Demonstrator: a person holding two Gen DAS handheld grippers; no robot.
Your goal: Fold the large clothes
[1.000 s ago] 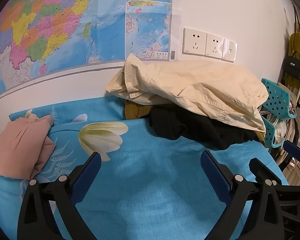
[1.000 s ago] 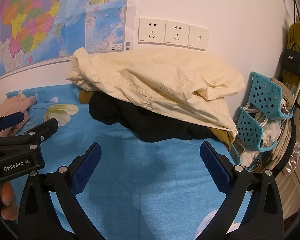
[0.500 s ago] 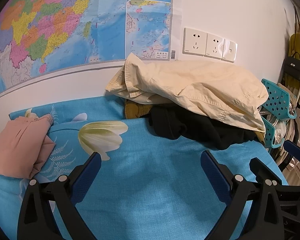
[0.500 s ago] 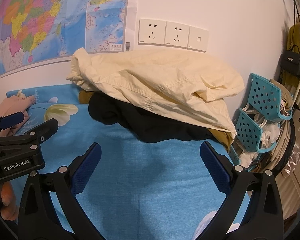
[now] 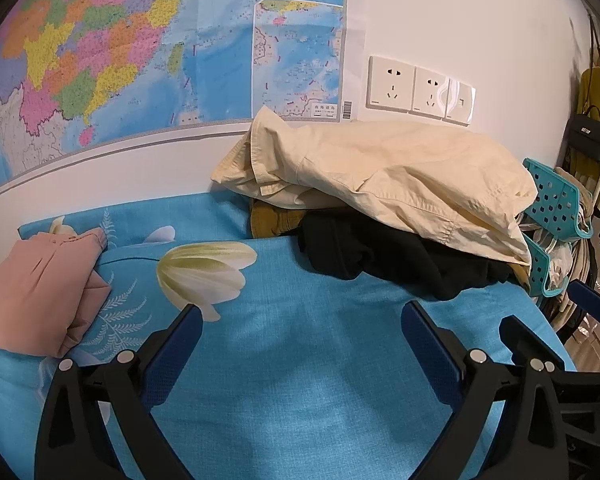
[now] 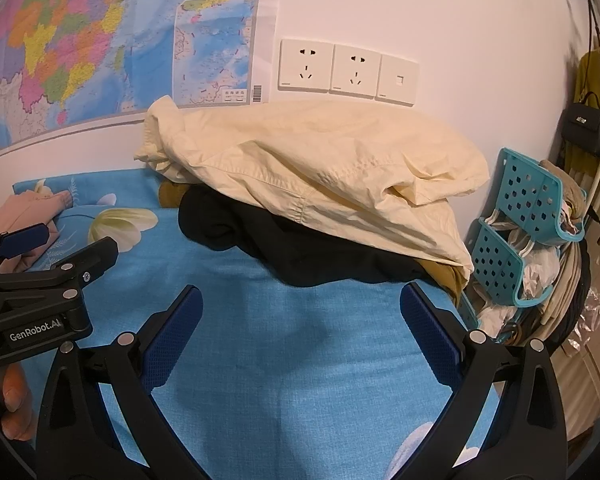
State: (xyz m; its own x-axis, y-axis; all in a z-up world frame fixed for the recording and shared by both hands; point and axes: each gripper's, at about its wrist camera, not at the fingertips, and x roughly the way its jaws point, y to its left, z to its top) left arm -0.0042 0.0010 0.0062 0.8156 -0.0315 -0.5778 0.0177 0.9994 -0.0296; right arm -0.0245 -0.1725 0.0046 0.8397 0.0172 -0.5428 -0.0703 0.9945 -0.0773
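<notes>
Lying beyond spread fingers (image 6: 427,328): cream garment (image 6: 319,176).

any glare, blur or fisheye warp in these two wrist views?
Left wrist view: glare streak on the wall sockets, the map edge bows hard, corners go black, focus sharp. Right wrist view: sockets glare-free, same barrel warp, a soft shadow on the blue sheet between the open jaws, cream shirt evenly lit, no motion blur.
</notes>
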